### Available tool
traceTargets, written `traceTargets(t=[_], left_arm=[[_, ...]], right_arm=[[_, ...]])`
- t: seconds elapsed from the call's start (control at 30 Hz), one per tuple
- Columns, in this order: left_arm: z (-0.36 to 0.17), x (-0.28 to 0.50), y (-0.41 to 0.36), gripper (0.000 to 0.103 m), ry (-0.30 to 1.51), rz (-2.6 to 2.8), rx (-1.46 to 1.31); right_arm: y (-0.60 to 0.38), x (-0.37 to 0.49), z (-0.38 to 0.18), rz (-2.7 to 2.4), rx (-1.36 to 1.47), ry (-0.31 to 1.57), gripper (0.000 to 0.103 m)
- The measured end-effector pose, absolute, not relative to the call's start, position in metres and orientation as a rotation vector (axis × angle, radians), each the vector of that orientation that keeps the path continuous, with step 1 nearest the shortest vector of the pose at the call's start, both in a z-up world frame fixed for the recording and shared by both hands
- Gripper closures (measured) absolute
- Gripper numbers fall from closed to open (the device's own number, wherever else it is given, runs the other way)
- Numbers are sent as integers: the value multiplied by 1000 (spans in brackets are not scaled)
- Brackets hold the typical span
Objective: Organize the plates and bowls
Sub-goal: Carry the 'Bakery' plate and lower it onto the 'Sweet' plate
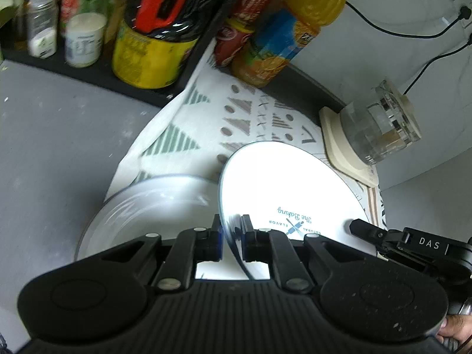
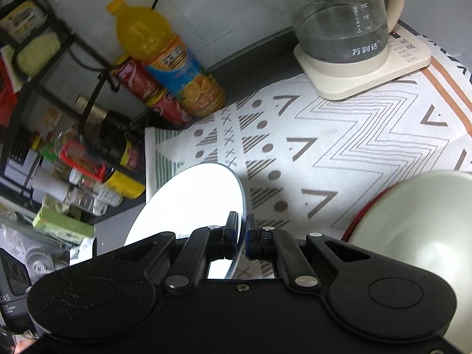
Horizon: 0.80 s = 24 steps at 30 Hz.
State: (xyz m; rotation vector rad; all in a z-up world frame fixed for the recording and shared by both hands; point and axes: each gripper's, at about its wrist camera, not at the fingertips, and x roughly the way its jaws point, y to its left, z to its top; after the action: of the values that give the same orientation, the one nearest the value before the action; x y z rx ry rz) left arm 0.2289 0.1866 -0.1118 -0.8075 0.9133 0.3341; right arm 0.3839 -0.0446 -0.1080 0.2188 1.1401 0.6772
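— Mid-carry: white plate (image 1: 283, 183) pinched at opposite rims, left gripper (image 1: 231, 236) and right gripper (image 2: 242, 233) jaws both nearly closed on its thin edge.

— Next: lower level onto the stacked plates (image 1: 147, 203) left of the left jaws. Glossy, slippery ceramic; patterned cloth (image 2: 339, 147) beneath.

glossy white plate (image 1: 283, 183), clear glass kettle (image 2: 339, 20)
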Motion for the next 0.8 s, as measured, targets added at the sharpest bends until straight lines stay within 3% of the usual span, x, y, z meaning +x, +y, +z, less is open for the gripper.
traceTargets(t=[0.8], left_arm=[[-139, 172, 179, 87, 981, 381, -824]], right_arm=[[-33, 314, -116, 756, 48, 1057, 97]])
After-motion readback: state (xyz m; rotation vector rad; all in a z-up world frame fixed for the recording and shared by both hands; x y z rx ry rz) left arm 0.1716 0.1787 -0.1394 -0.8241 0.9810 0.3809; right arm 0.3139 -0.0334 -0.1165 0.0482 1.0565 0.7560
